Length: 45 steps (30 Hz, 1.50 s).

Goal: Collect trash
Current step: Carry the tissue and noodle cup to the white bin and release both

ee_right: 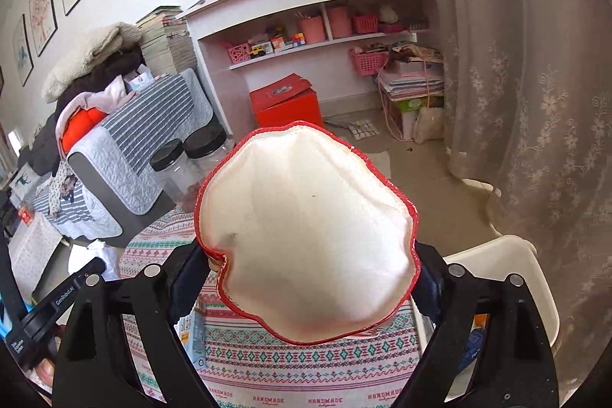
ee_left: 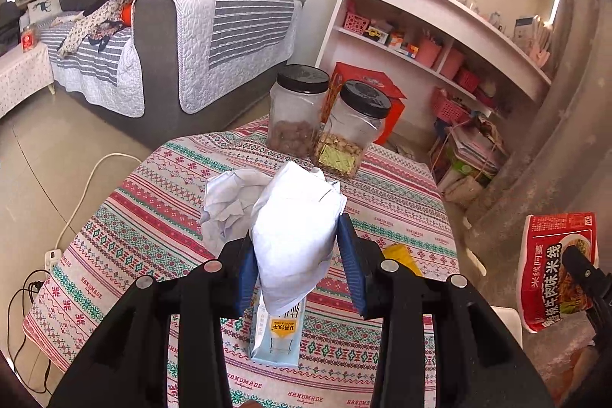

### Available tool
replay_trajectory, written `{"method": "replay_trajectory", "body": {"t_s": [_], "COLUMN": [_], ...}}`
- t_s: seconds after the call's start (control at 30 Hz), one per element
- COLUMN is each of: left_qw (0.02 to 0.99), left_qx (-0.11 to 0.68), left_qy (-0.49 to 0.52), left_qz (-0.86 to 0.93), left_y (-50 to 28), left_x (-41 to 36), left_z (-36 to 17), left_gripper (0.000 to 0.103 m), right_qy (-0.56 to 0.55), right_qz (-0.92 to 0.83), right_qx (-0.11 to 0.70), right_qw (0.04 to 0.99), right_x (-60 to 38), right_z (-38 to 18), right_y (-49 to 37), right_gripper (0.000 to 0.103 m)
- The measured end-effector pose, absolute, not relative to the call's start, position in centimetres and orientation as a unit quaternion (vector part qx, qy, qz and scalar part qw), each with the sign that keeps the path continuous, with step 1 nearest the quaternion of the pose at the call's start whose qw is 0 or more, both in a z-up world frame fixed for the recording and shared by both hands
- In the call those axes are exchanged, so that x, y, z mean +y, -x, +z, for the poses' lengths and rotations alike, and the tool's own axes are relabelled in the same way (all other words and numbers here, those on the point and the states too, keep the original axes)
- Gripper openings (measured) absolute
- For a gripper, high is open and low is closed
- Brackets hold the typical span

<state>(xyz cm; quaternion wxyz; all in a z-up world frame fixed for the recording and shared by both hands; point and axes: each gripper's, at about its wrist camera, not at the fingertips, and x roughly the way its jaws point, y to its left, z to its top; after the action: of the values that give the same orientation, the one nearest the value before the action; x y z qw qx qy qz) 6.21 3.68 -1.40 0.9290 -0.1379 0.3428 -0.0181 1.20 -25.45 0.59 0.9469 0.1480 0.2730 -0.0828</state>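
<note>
My left gripper [ee_left: 296,264] is shut on a white crumpled paper wrapper [ee_left: 296,228] and holds it above the patterned tablecloth [ee_left: 145,224]. Beneath it lies a light blue milk carton [ee_left: 277,335]. A crumpled white paper [ee_left: 229,205] lies just left of it, and a yellow scrap [ee_left: 401,257] to the right. My right gripper [ee_right: 311,274] is shut on a red instant noodle bowl [ee_right: 310,228], its white inside facing the camera. That bowl shows at the right of the left wrist view [ee_left: 556,270], held beyond the table edge.
Two clear jars with black lids [ee_left: 298,109] [ee_left: 354,129] stand at the table's far edge. A white bin [ee_right: 508,278] sits by the table's right side, under the bowl. A grey sofa [ee_left: 191,44], white shelves [ee_left: 440,25], a red box [ee_right: 285,102] and a curtain [ee_right: 535,83] surround the table.
</note>
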Motion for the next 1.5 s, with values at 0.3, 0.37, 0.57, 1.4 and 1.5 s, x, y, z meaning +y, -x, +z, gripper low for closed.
{"method": "replay_trajectory", "body": {"t_s": [0.3, 0.37, 0.57, 1.4, 1.5], "left_qw": [0.928, 0.928, 0.928, 0.844, 0.813], "left_qx": [0.347, 0.347, 0.347, 0.447, 0.481], "left_qy": [0.129, 0.128, 0.119, 0.069, 0.071], "left_qz": [-0.036, -0.041, -0.057, -0.289, -0.320], "left_y": [-6.4, -6.4, -6.2, -5.5, -5.8], "left_x": [1.1, 0.6, -0.9, -17.0, -20.3], "left_z": [-1.9, -1.9, -2.0, -1.0, -1.6], "left_gripper": [0.039, 0.039, 0.039, 0.040, 0.040], "right_qy": [-0.168, -0.178, -0.190, -0.231, -0.232], "right_qz": [-0.163, -0.183, -0.247, -0.361, -0.364], "right_qx": [0.265, 0.266, 0.268, 0.335, 0.341], "right_qw": [0.935, 0.930, 0.912, 0.839, 0.835], "right_x": [-30.9, -32.3, -35.9, -39.8, -39.5], "right_z": [-0.5, -1.0, -2.4, -9.1, -9.8], "right_y": [1.4, 2.1, 4.2, 8.3, 8.9], "right_gripper": [0.084, 0.084, 0.084, 0.096, 0.096]}}
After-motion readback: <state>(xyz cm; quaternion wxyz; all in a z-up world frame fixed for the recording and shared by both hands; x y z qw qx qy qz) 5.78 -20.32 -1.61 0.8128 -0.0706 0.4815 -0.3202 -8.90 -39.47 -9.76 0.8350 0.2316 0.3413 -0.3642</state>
